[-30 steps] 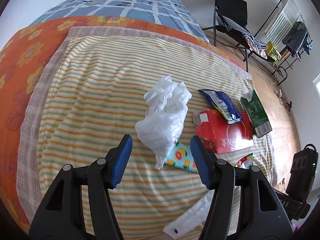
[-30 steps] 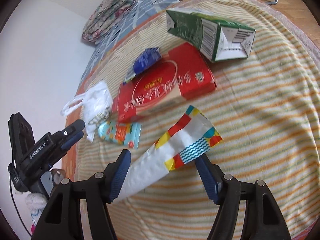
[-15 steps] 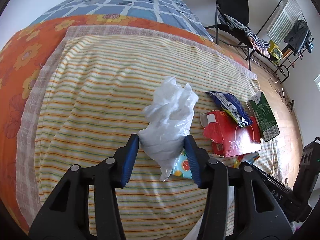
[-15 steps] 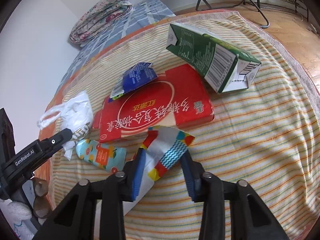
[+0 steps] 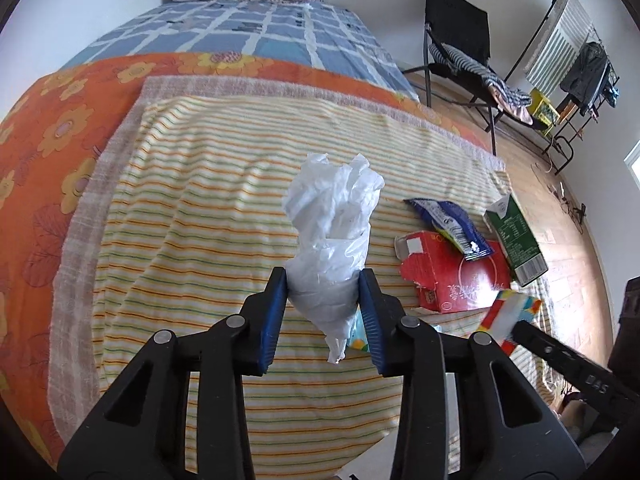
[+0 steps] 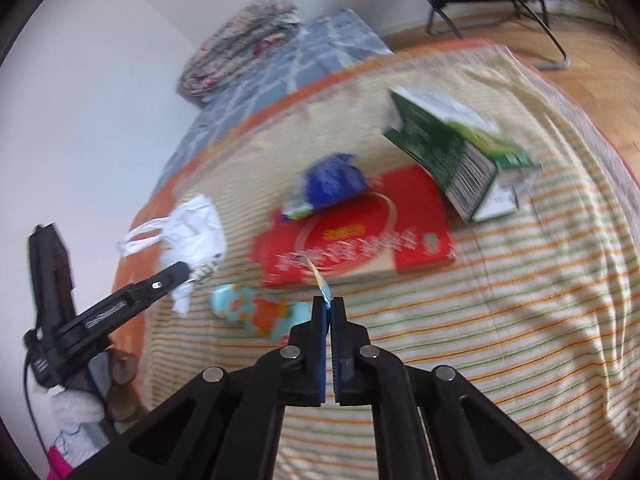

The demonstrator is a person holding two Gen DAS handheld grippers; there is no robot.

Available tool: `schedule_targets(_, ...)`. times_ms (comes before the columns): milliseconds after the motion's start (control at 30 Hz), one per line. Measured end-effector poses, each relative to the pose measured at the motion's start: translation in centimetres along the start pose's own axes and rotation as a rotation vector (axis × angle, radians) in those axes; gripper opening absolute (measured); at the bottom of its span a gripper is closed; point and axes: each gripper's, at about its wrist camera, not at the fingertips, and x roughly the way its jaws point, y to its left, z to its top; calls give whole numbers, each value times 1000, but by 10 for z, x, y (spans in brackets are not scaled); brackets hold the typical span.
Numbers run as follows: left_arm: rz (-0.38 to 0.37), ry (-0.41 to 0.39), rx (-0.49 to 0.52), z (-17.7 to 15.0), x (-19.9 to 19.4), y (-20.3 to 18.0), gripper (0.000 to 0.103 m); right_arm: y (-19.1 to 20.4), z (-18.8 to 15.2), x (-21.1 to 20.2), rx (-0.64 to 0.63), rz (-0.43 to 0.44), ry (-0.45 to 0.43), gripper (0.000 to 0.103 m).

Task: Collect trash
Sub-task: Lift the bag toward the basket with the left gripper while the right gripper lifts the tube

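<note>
Left wrist view: we are clamping the left tool on the crumpled white plastic bag, its jaws having just been closing on it, presumably to hold it ready as the trash sack. We are pinching the right tool flat on the colourful wrapper, seen edge-on. Beyond that wrapper, the red box is lying on the bed's striped blanket, carrying the blue packet, with the green carton just beside it.
</note>
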Motion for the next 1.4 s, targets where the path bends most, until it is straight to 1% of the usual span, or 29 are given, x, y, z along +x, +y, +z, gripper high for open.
schedule_targets(200, -4, -43, -1, 0, -27, 3, 35, 28, 0, -37, -116, 44, -75, 0)
schedule_targets(300, -24, -68, -13, -2, -45, 6, 35, 38, -1, -55, -154, 61, -104, 0)
schedule_targets(433, -37, -93, -7, -7, -67, 5, 35, 48, -5, -74, -196, 77, -129, 0)
schedule_targets(567, -69, -97, -16, -17, -88, 5, 35, 55, -14, -94, -237, 91, -147, 0)
schedule_targets(733, -87, -86, 5, -35, -107, 0, 35, 58, -25, -114, -266, 116, -162, 0)
schedule_targets(900, -102, -69, 26, -60, -125, -6, 35, 58, -41, -138, -297, 138, -177, 0)
schedule_targets(1133, -133, -29, 54, -98, -143, -16, 35, 50, -66, -161, -278, 196, -148, 0)
schedule_targets(1300, -158, 11, 90, -126, -150, -28, 35, 45, -87, -167, -273, 216, -117, 0)
schedule_targets(1400, -172, 33, 105, -142, -153, -34, 35, 40, -98, -165, -270, 210, -99, 0)
